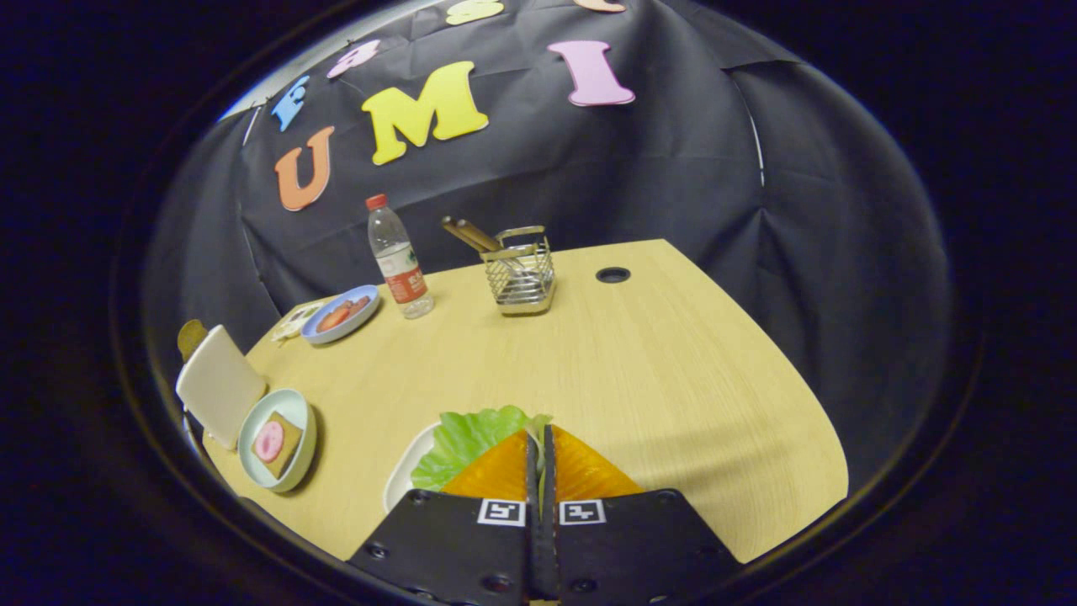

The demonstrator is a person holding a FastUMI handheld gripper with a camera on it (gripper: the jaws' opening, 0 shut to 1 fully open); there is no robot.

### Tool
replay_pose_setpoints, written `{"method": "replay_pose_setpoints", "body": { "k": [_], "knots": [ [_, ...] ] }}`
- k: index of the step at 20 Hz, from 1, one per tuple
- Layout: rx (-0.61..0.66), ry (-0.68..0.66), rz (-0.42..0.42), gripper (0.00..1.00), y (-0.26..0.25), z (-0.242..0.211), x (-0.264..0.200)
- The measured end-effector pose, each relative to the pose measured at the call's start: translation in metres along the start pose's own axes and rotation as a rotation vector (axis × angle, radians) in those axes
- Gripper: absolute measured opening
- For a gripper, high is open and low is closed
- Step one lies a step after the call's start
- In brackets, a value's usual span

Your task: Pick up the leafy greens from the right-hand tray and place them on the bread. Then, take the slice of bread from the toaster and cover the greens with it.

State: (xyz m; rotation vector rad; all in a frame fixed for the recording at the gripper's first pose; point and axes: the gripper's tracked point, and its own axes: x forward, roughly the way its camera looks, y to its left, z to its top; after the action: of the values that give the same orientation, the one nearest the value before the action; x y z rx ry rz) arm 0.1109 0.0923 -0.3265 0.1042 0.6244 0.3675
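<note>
**Gripper closes on lettuce leaf over white tray**

A hand-held gripper [539, 438] pinches the leafy greens [467, 442] at the near side of a pale wooden table [673, 379], its two fingers [505, 471] drawn together with only a thin slit between them and the leaf's edge caught in that slit. The rest of the green leaf spreads out to the left of the fingertips, lying over a white tray [404, 480] whose rim curves out from under it.

Further left, a pale green bowl-like plate [296, 404] carries a slice of bread [282, 442] topped with a round pink slice [269, 440]. Just beside that plate stands a white toaster [220, 385], tilted in the fisheye view, with a brownish slice of bread [190, 337] showing at its top edge.

Well beyond the fingers, toward the back of the table, a blue plate [341, 314] holds reddish food pieces, and a clear water bottle [400, 259] with a red cap stands just to its right. A wire cutlery holder [520, 273] with wooden handles leaning out of it stands near the middle of the far edge, and a round cable hole [612, 274] is set in the tabletop beside it. Black cloth hangs behind the table.
</note>
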Motion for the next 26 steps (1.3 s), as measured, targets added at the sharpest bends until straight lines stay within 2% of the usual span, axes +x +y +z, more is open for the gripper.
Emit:
{"method": "replay_pose_setpoints", "body": {
  "k": [5,10,16,20,26],
  "knots": [
    [0.052,-0.039,0.065,0.00,0.028,0.036,-0.027],
    [0.017,-0.063,0.092,0.00,0.067,0.071,-0.059],
    [-0.034,-0.068,0.184,0.00,0.166,0.091,-0.096],
    [-0.050,-0.047,0.266,0.00,0.248,0.078,-0.097],
    [-0.059,0.036,0.372,0.00,0.360,0.031,-0.074]
  ]
}}
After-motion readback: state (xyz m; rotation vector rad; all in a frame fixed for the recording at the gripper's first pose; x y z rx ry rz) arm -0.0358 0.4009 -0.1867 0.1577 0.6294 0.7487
